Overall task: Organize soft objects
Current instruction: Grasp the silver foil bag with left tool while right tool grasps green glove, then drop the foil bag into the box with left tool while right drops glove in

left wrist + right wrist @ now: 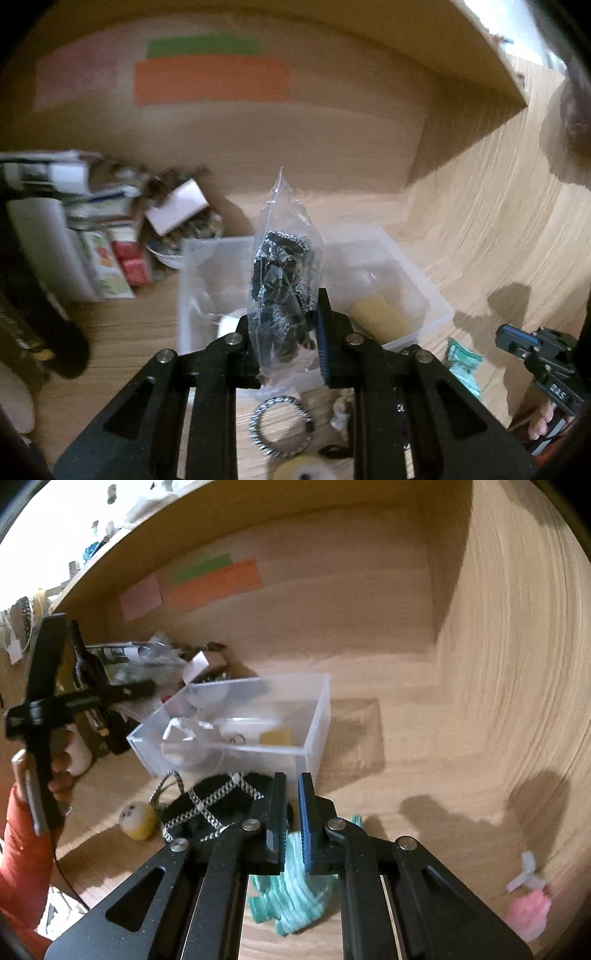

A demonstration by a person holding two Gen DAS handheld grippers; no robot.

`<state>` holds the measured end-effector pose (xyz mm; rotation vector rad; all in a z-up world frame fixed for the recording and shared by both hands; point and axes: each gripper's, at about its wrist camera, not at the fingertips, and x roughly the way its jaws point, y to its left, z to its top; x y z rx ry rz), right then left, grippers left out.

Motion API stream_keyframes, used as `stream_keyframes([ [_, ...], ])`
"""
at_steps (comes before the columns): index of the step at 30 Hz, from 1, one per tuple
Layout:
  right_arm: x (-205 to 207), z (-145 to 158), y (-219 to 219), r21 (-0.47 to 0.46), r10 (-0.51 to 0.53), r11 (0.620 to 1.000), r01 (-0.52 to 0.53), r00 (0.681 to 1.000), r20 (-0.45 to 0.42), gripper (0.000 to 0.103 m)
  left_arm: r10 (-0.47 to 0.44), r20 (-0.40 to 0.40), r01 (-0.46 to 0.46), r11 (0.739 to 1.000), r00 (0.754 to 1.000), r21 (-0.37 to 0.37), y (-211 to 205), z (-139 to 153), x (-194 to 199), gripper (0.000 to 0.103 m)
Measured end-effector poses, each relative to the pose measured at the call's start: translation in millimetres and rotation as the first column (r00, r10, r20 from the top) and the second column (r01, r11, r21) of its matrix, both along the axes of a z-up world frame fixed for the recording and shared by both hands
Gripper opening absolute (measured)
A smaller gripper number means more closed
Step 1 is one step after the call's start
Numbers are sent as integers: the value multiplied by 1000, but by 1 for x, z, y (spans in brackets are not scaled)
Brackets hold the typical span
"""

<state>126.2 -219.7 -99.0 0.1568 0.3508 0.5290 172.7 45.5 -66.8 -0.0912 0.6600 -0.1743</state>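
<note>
My left gripper [282, 328] is shut on a clear plastic bag [284, 273] holding dark black-and-white hair ties, held just above the clear plastic bin [424, 291]. The bin holds a yellow roll [376, 317] and white items. My right gripper [291, 812] is nearly closed and holds nothing; it hovers over a teal knitted item in plastic [295, 890]. A black pouch with checkered straps [214, 805] and a small yellow plush [138, 819] lie in front of the bin [314, 720]. A checkered ring [280, 424] lies under my left gripper.
A pile of boxes and packets [107, 229] stands at the back left of the wooden alcove. A wooden side wall [498, 664] rises on the right. A pink fluffy item [528, 912] lies at the far right. Coloured paper strips [210, 77] are on the back wall.
</note>
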Motion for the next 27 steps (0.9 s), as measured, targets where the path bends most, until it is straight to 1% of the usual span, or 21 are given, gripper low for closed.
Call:
stream_keyframes([
  [2,0,-3,4,-24,18,1000,-18,1000,-20,6,-14,-20,15,1000,1000,11,-7,-8,8,20],
  [4,2,-10,7,-49,24,998,-27,998,-56,9,-33,-53,33,999,998,10,-12,-17,18,20],
  [5,4,-15,10,-62,24,998,-29,997,-79,18,-40,-74,40,999,996,9,-14,-22,24,20],
  [6,5,-21,12,-69,27,997,-34,995,-94,31,-44,-91,45,999,995,9,-18,-26,27,20],
  [7,6,-25,13,-76,26,997,-34,994,-102,37,-49,-109,51,999,993,10,-20,-30,31,20],
  [8,6,-28,14,-83,23,996,-32,994,-107,45,-52,-129,55,998,990,18,-23,-35,36,20],
  [11,12,-39,19,-129,9,991,-27,991,-133,50,-56,-152,63,997,987,36,-28,-43,38,20],
  [13,19,-47,23,-156,14,987,-39,987,-161,51,-61,-160,67,997,985,33,-29,-44,38,22],
  [15,23,-54,26,-177,7,983,-39,984,-176,51,-62,-162,67,997,985,25,-27,-43,36,26],
  [17,26,-57,25,-173,9,984,-41,984,-179,51,-60,-156,64,998,986,21,-25,-41,33,29],
  [19,26,-58,22,-160,16,986,-45,983,-181,42,-58,-145,62,998,988,23,-23,-39,29,34],
  [20,26,-58,21,-160,18,986,-49,983,-184,30,-57,-140,61,998,989,25,-22,-38,27,39],
  [21,26,-59,21,-158,22,986,-52,982,-187,23,-56,-133,60,998,989,28,-23,-37,26,42],
  [22,24,-58,21,-158,15,986,-44,983,-181,22,-55,-126,59,998,991,31,-23,-35,24,44],
  [24,21,-56,21,-162,-7,987,-21,986,-167,15,-54,-111,59,998,992,37,-22,-32,20,48],
  [26,20,-52,22,-149,-12,989,-13,986,-164,13,-53,-98,57,998,994,40,-20,-28,15,50],
  [27,19,-49,21,-140,-19,990,-3,988,-154,12,-52,-91,56,998,994,39,-20,-27,12,53],
])
